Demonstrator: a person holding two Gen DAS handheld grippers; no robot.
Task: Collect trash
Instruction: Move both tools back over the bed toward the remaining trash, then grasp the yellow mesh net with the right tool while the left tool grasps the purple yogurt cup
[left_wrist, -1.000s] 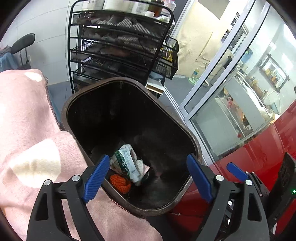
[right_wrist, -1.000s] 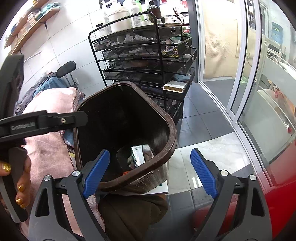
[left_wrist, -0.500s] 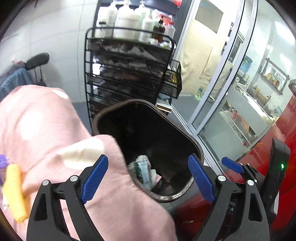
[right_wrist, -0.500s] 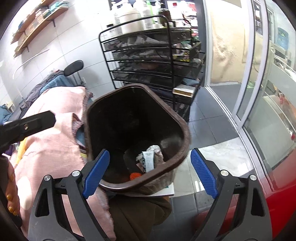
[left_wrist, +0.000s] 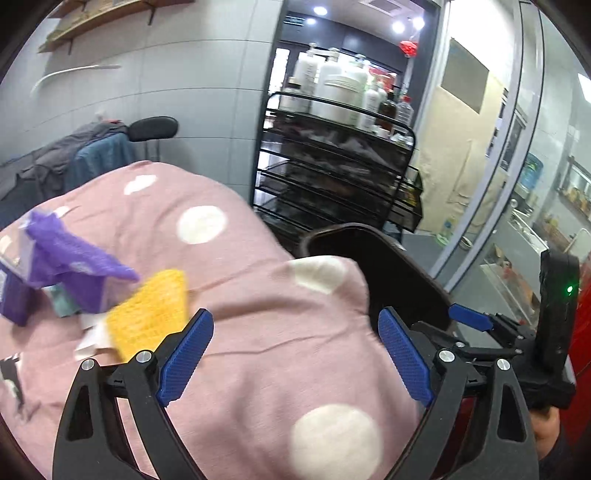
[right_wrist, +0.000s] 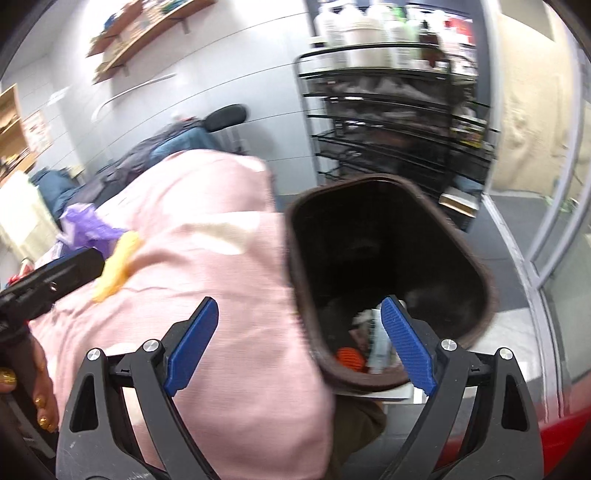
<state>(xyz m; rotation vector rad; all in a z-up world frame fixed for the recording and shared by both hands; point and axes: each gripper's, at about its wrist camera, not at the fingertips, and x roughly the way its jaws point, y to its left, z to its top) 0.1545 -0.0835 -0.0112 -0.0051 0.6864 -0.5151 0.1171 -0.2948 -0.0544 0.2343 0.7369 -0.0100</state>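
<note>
Left gripper (left_wrist: 295, 354) jaws opening, empty, over pink blanket (left_wrist: 258, 369), right gripper (right_wrist: 299, 347) spread, empty, beside brown bin (right_wrist: 484, 284), yellow sponge (left_wrist: 147, 314) near purple wrapper (left_wrist: 70, 266)

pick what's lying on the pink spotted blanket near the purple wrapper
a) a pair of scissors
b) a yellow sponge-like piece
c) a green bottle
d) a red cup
b: the left wrist view shows a yellow sponge-like piece on the pink spotted blanket right beside the purple wrapper; no bottle, cup or scissors lies there.
</note>
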